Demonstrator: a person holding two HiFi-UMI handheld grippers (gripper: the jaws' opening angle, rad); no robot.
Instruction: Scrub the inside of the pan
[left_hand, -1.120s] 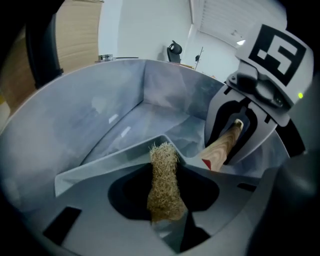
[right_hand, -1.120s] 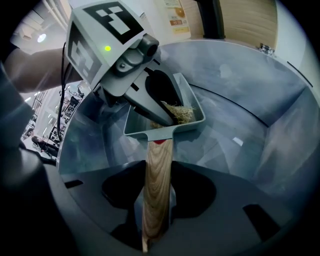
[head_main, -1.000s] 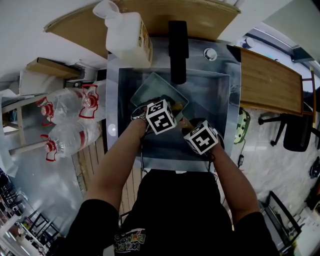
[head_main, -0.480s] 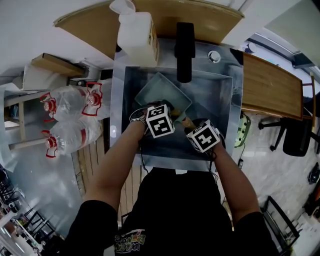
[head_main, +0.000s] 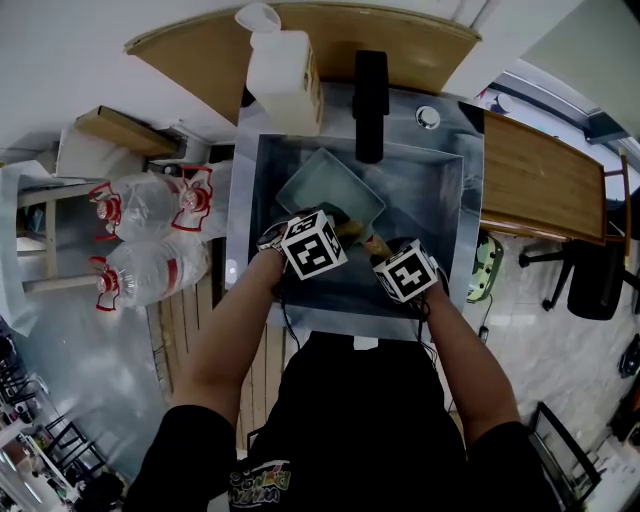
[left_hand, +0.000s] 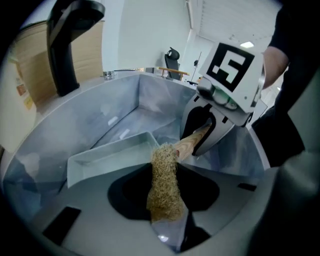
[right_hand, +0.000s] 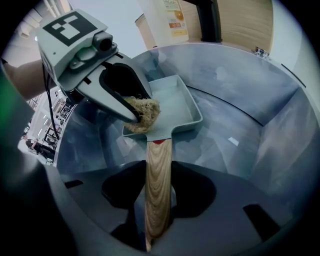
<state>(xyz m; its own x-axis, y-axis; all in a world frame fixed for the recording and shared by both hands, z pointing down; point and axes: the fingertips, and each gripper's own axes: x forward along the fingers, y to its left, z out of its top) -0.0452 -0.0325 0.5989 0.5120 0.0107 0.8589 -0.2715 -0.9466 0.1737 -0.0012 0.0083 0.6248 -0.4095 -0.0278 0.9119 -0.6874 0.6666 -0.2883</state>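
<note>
Round the steel sink (head_main: 432, 212): black tap (head_main: 370, 105) at twelve o'clock, white plastic jug (head_main: 285, 75) at eleven, clear red-labelled bottles (head_main: 150, 240) at nine.

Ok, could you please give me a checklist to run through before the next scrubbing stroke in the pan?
1. Hold of the right gripper on the wooden handle: ok, jaws closed on it.
2. Hold of the left gripper on the scrubber: ok, jaws pinch it.
3. Scrubber touching the inside of the pan: cannot tell; it sits at the near corner beside the handle.
4. Pan over the sink: ok.
5. Rest of the pan's inside free of objects: ok.
6. Black faucet clear of the pan: ok, it stands beyond the far end.
</note>
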